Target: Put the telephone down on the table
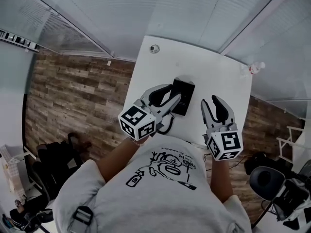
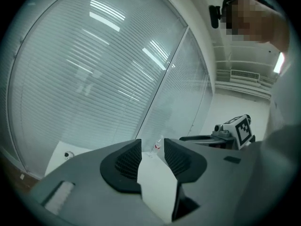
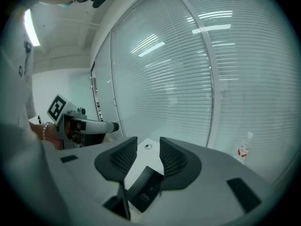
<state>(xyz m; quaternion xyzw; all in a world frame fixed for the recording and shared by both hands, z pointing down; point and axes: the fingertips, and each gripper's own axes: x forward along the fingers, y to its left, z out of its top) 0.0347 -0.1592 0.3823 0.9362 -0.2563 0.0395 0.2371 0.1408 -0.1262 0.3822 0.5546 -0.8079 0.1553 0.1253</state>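
Note:
The telephone is a flat black block lying on the white table, towards the near edge. Both grippers hang in the air above it. My left gripper is over the phone's left side, its jaws a narrow gap apart with only table showing between them. My right gripper is to the phone's right, apart from it, jaws also narrowly apart and empty. Below the jaws in the right gripper view lies the phone. Each gripper view also catches the other gripper: the right gripper and the left gripper.
A small round fitting sits at the table's far corner, and a small bottle stands at its right edge. Glass walls with blinds close in behind the table. Wooden floor lies on both sides, with bags at left and an office chair at right.

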